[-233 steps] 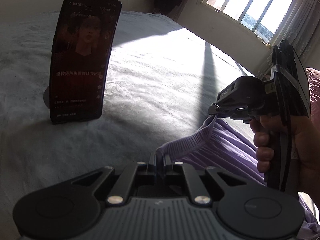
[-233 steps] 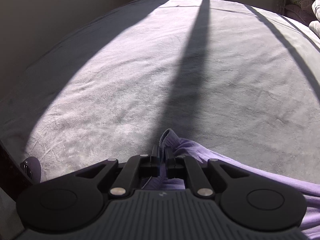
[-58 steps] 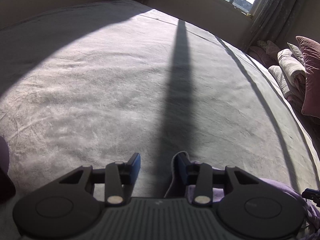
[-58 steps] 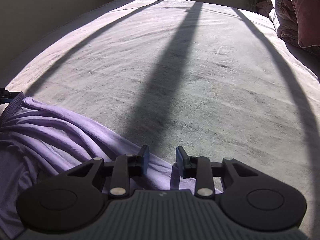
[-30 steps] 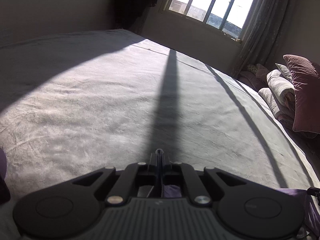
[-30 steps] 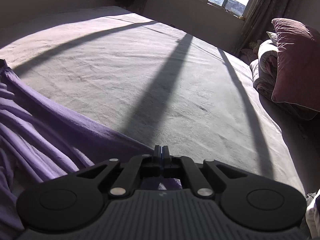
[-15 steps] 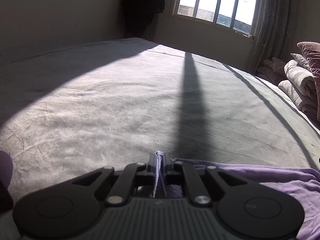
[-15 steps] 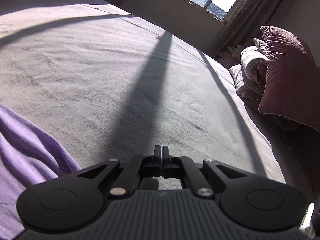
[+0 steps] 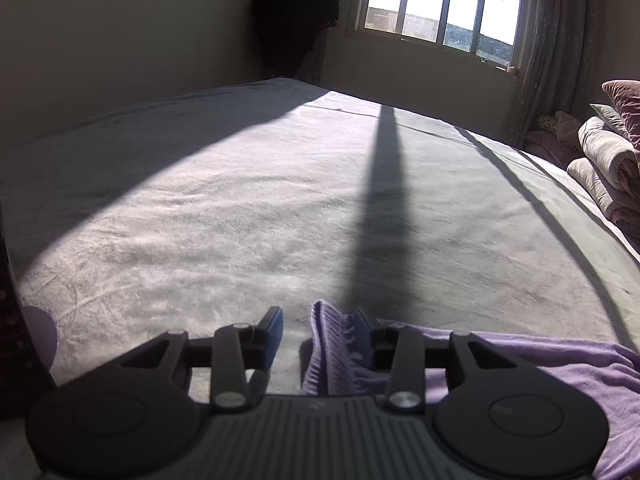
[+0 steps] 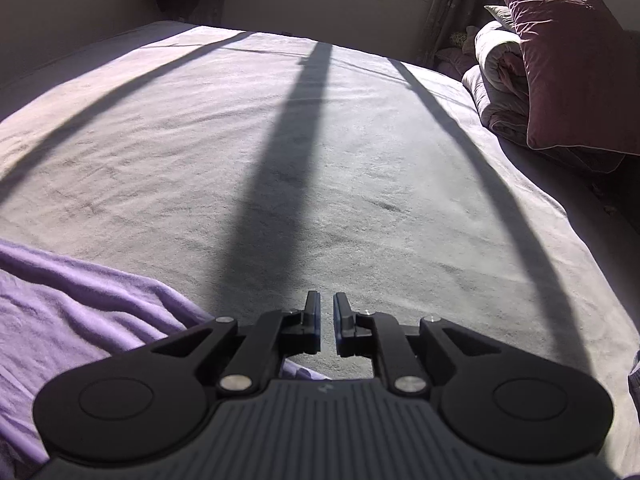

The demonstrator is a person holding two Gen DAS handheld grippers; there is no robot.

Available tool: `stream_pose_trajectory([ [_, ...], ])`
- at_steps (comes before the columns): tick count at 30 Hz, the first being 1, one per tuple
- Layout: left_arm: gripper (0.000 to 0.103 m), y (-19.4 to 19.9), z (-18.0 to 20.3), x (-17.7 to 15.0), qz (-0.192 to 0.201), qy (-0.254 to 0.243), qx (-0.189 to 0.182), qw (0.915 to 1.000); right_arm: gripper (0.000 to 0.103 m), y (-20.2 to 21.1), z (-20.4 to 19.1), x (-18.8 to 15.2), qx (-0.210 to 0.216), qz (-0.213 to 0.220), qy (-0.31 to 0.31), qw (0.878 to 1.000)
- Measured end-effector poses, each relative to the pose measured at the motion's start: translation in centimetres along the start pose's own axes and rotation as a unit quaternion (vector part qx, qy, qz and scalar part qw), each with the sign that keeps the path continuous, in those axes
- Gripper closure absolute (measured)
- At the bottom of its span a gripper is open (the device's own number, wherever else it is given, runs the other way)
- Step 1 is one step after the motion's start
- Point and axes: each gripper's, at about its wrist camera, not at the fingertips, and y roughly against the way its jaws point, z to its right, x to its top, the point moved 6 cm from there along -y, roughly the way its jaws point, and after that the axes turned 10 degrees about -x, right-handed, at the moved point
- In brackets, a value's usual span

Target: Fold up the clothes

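Note:
A purple garment lies on the grey bed. In the left wrist view its ribbed edge (image 9: 332, 344) stands between the fingers of my left gripper (image 9: 318, 326), which is open; the cloth leans on the right finger and spreads off to the right (image 9: 560, 364). In the right wrist view the garment (image 10: 80, 312) lies at the lower left. My right gripper (image 10: 327, 312) is open a little, with only bedsheet between its fingers; a bit of purple cloth shows under its left finger.
The grey bedsheet (image 9: 280, 200) stretches ahead with long window-bar shadows. A maroon pillow (image 10: 572, 60) and a rolled quilt (image 10: 500, 76) are stacked at the right. A window (image 9: 436, 8) and curtain are on the far wall. A dark object (image 9: 24, 344) stands at the left edge.
Both grippers were shut on the purple cloth half a second ago. Now both have opened and let it go; the cloth edge lies loose between my left fingers.

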Motion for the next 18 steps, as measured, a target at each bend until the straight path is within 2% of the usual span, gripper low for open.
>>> stream_pose_trajectory([
  [2, 0.050, 0.8, 0.9, 0.0, -0.018, 0.003, -0.011, 0.9998, 0.088, 0.9, 1.5, -0.4, 0.015, -0.015, -0.020, 1.000],
  [4, 0.043, 1.6, 1.9, -0.1, -0.027, 0.002, -0.015, 0.9995, 0.074, 1.9, 2.8, -0.9, 0.022, -0.020, -0.034, 0.999],
  [5, 0.041, 2.1, 2.6, -0.2, -0.033, 0.001, -0.016, 0.9993, 0.061, 2.4, 3.4, -1.2, 0.023, -0.019, -0.037, 0.999],
  [10, 0.029, 4.0, 5.9, -1.1, -0.068, 0.015, -0.048, 0.9964, 0.059, 4.1, 6.3, -3.2, 0.020, -0.027, -0.052, 0.998],
  [18, 0.026, 6.3, 12.3, -4.1, -0.099, -0.002, -0.111, 0.9889, 0.059, 6.7, 11.0, -6.7, 0.013, -0.043, -0.075, 0.996],
])
